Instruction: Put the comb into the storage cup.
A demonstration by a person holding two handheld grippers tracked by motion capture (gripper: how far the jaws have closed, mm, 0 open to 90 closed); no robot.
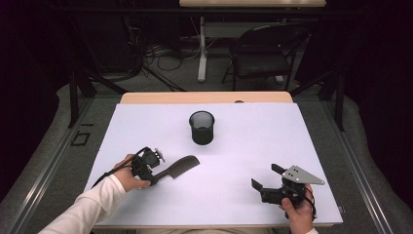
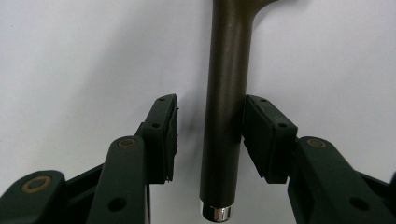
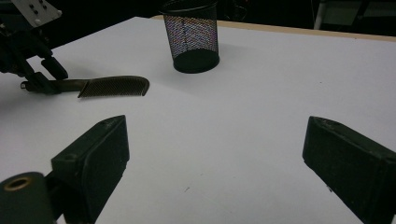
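Comb handle bracketed by the left gripper, right gripper spread wide

The left gripper (image 2: 208, 135) is seen half closed around the handle of the comb (image 2: 225, 107): one pad touches the handle, a gap remains at the other, so no pinch is made. The comb, dark brown with fine teeth and a shiny metal end cap, lies flat on the white table (image 1: 253, 146), near its left front. The right gripper (image 3: 215, 158) is held wide apart over bare table, touching nothing. A black mesh cup (image 1: 201, 127) stands upright, well apart, with open surface all around.
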